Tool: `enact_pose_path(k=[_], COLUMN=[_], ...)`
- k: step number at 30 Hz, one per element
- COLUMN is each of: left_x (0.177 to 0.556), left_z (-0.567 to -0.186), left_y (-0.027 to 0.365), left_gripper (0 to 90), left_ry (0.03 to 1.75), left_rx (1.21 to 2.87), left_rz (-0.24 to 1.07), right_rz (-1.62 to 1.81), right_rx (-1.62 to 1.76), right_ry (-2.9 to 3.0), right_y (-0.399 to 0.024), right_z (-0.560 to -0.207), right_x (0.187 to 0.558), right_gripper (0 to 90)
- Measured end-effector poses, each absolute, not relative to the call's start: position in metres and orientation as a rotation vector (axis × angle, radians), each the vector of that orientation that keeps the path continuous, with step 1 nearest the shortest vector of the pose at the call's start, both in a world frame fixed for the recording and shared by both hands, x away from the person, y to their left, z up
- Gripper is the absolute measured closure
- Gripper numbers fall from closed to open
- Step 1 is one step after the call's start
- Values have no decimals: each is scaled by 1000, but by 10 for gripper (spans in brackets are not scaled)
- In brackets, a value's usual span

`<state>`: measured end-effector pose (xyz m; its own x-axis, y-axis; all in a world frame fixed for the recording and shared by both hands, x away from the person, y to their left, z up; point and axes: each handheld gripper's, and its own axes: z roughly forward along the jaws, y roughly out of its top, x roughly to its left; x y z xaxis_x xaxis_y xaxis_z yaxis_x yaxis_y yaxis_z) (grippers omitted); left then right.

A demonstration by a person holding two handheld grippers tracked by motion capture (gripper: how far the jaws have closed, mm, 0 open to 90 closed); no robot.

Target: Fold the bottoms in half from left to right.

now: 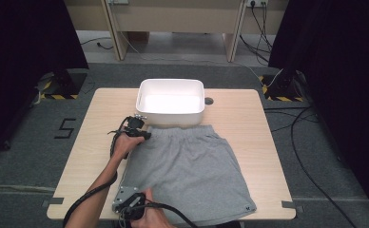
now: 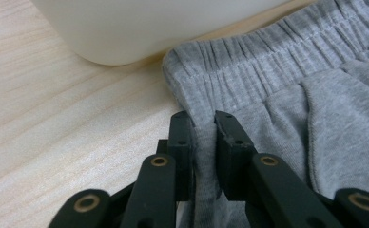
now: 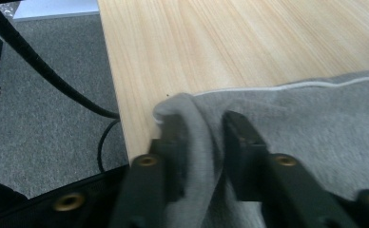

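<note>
Grey carpet and black curtains ring a pale wooden tabletop [image 1: 249, 137], where a pair of grey shorts [image 1: 192, 175] lies flat, its waistband just beside a white tub [image 1: 170, 101] at the far edge.

Both grips sit on the shorts' left edge, so this looks like the start of a fold. To do it well, I'd lift both corners together, keep the edge taut between them, and carry it across evenly so the fabric doesn't bunch.

The left gripper [image 2: 202, 124] is clamped on the side seam just below the waistband, jaws nearly together with cloth pinched between them. The right gripper [image 3: 202, 124] is squeezed onto the hem corner at the near edge, fabric bunched between its pads.
</note>
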<state>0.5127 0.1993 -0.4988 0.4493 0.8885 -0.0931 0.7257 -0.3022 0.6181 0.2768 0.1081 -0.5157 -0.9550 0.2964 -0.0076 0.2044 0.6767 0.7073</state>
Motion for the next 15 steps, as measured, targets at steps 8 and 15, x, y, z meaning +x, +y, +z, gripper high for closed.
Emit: enact_pose_path(k=[8, 15], left_x=[513, 509], left_z=[-499, -482], left_y=[202, 208], left_gripper=[788, 794], left_ry=[1354, 1336], left_rx=[2091, 2154], left_rz=[328, 353], right_rz=[1219, 1311], right_rx=[439, 416], right_ry=[2803, 2784], right_y=[98, 97], right_z=[-515, -497], right_x=[284, 280], right_gripper=[857, 861])
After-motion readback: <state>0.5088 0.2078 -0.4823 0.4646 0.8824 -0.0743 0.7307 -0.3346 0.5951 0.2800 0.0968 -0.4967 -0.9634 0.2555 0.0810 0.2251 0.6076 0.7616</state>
